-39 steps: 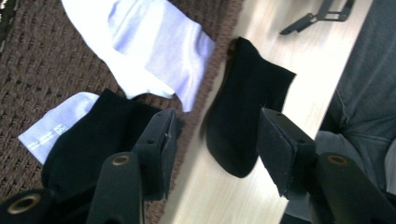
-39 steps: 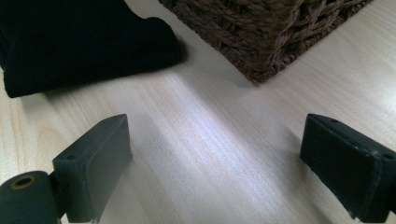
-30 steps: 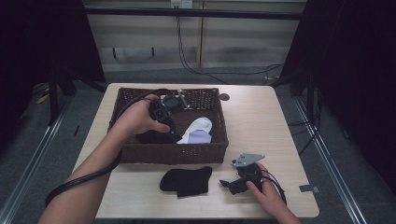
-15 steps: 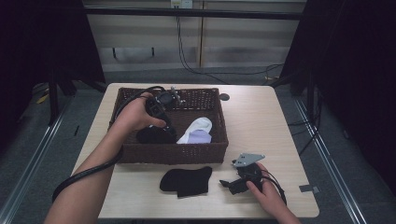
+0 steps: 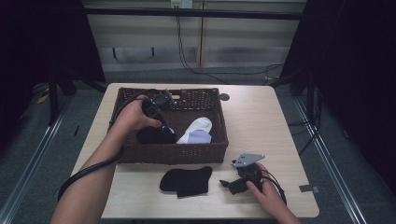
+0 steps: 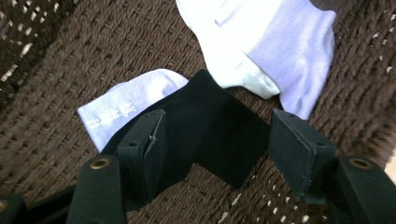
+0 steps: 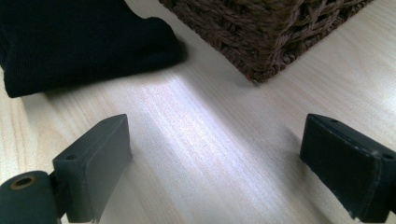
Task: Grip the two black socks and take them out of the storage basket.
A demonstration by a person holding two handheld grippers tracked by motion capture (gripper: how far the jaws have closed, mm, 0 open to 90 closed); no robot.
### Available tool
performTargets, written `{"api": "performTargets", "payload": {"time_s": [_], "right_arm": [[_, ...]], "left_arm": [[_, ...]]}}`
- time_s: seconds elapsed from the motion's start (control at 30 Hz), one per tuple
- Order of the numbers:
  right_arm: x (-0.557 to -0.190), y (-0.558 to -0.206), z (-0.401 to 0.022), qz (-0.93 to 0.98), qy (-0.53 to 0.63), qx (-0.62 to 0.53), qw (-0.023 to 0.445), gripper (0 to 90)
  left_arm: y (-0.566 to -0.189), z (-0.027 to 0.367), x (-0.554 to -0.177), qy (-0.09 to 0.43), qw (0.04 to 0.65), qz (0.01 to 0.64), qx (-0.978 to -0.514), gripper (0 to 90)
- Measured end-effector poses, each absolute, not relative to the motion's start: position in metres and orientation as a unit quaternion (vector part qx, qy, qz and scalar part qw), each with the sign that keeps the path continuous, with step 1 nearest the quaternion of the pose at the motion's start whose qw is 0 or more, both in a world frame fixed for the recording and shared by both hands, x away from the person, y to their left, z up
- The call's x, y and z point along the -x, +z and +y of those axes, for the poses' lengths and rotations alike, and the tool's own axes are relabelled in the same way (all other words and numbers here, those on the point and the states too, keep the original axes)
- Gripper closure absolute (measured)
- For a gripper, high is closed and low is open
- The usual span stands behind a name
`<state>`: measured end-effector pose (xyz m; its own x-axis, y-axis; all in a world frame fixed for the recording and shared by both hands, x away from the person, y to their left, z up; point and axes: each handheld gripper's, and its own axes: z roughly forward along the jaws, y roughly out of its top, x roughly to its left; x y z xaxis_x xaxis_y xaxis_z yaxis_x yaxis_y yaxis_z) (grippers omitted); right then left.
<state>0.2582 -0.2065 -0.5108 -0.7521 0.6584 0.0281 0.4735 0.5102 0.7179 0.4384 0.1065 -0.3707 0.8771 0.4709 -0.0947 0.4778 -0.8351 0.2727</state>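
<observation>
A: Why is the left tool point(image 6: 215, 154) down inside the wicker basket point(image 5: 201, 151)?

B: It looks set to pick up the black sock point(image 6: 212, 133) lying on the basket floor. Its jaws stand apart on either side of the folded sock, not yet pressing on it.

A: And the pale socks?

B: A white-and-lilac sock point(image 6: 266, 44) lies just beyond the black one, touching it, and another lilac piece point(image 6: 126, 105) pokes out from under it. There is faint print on that piece, too small to read.

A: The right tool point(image 7: 212, 154)?

B: Parked low over the table point(image 7: 196, 121), jaws wide and empty, probably waiting beside the other black sock point(image 5: 186, 180) that lies in front of the basket.
</observation>
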Motion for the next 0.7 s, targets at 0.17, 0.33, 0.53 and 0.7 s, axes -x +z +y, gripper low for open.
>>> {"api": "performTargets", "payload": {"time_s": [0.17, 0.33, 0.53, 0.7], "right_arm": [[-0.258, -0.511, -0.207, 0.860, 0.369, -0.329, 0.126, 8.1], [-0.258, -0.511, -0.206, 0.860, 0.370, -0.329, 0.125, 8.0], [-0.258, -0.511, -0.206, 0.860, 0.370, -0.329, 0.125, 8.1], [-0.258, -0.511, -0.206, 0.860, 0.370, -0.329, 0.125, 8.1]], "left_arm": [[-0.383, 0.114, -0.446, -0.016, 0.142, 0.258, -0.956, 36.2], [-0.398, 0.119, -0.450, -0.011, 0.131, 0.273, -0.953, 35.8], [-0.416, 0.127, -0.457, 0.012, 0.123, 0.281, -0.952, 33.4], [-0.428, 0.132, -0.463, 0.012, 0.126, 0.291, -0.948, 32.3]]}}
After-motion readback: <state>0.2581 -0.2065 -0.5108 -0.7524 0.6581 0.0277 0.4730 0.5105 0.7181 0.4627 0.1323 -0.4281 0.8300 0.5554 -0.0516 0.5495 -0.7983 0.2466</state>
